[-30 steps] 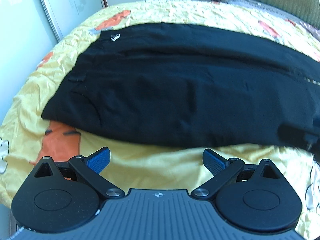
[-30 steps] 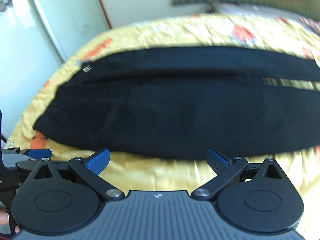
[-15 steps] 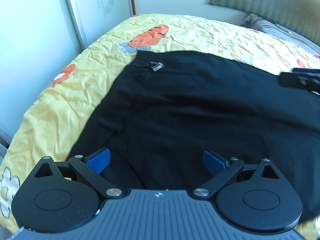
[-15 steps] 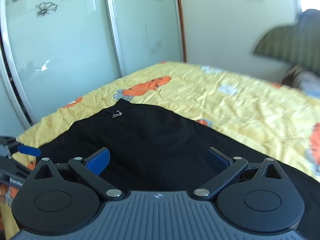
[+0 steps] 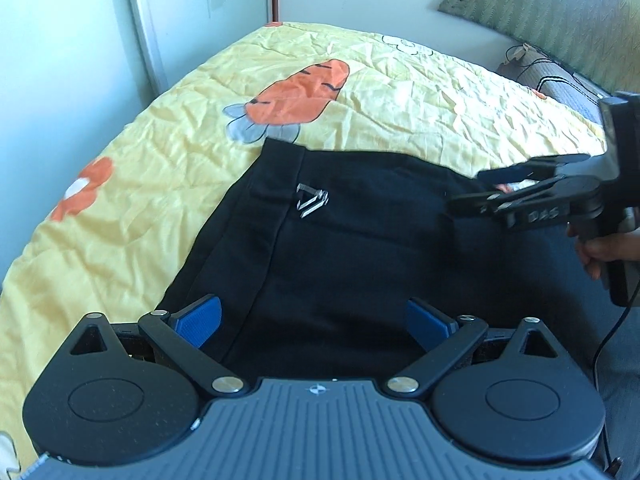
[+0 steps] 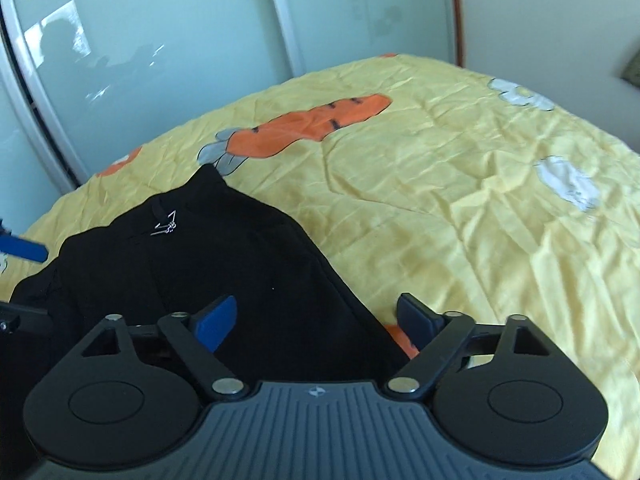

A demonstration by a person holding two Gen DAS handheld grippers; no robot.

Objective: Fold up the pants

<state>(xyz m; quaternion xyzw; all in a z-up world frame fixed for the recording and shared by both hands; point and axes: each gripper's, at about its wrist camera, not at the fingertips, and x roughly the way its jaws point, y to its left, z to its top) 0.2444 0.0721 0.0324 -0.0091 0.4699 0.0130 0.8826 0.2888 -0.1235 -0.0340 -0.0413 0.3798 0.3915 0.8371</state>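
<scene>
Black pants lie flat on the bed, with the waistband and a small white logo at the left end. My left gripper is open and hovers over the waistband's near part. In the right wrist view the pants fill the lower left. My right gripper straddles their far edge; its jaws are closing, and the pads are not pressing the cloth. The left wrist view shows the right gripper from the side, low over the pants' far edge, held by a hand.
A wrinkled yellow bedspread with orange carrot prints covers the bed. Pale sliding wardrobe doors stand past the bed's far side. A green headboard and a pillow with a cable are at the right.
Both grippers have swept along the pants to the waist end, and the waistband and logo now look much nearer. The right gripper's jaws have narrowed. The right gripper now appears in the left wrist view.
</scene>
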